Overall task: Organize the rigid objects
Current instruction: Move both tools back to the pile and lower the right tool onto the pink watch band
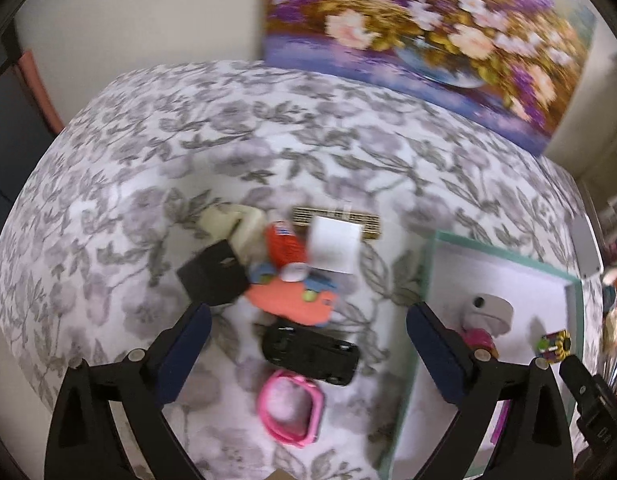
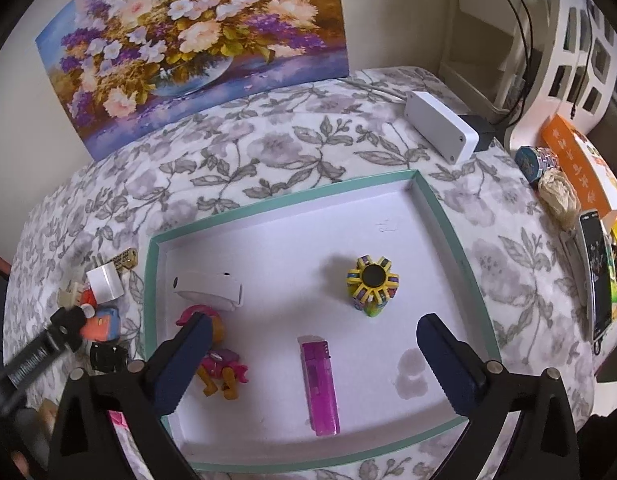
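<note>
The left gripper hangs with its jaws spread wide and empty above a loose pile on the flowered table: a black toy car, a pink square piece nearer, an orange flat piece and a white card farther off. Just right of the pile runs the teal edge of a shallow tray. The right gripper is spread wide too, empty, over the tray's near half, a purple lighter lying between its fingers. A white block and a small pink figure sit by the left wall, a yellow ringed toy mid-tray; the far half of the tray floor lies bare.
</note>
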Demonstrator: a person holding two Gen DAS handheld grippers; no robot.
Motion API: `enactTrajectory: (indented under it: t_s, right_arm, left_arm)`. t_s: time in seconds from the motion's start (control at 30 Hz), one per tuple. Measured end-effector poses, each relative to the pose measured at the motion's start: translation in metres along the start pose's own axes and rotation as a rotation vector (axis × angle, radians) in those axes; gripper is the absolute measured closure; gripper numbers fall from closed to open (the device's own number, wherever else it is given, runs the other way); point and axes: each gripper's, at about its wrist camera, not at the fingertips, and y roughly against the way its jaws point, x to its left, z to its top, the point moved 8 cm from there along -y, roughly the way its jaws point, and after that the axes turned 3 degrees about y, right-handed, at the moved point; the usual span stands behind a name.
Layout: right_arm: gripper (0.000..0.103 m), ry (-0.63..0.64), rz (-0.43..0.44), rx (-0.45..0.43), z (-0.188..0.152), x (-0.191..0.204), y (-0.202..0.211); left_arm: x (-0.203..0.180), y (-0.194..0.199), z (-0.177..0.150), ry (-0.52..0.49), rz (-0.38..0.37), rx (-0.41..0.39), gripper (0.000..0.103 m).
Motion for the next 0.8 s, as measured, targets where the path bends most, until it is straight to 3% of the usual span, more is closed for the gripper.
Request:
enactTrajectory:
  t_s: [0.23,0.4,0.67,0.8]
  right_arm:
    - [0.0,0.06,0.054,-0.029,-0.002,0.034,0.012]
    - [0.0,0.116,0.127,-0.033,-0.009,0.07,0.02]
    - [0.0,0.206,0.233,0.026,-0.034,0.127,0.016]
    - [0.0,0.271,0.235,0.063,-0.051,0.156,0.005]
  left_arm:
    - [0.041,0.009,0.006,0.043,0.072,0.002,0.005]
    - [0.066,0.015,0.007,0.087,0.083,0.004,0.005]
    - [0.097,0.016,0.002,0.112,0.104,0.019,0.005]
    - [0.105,0.005,-0.005,0.127,0.102,0.067,0.005]
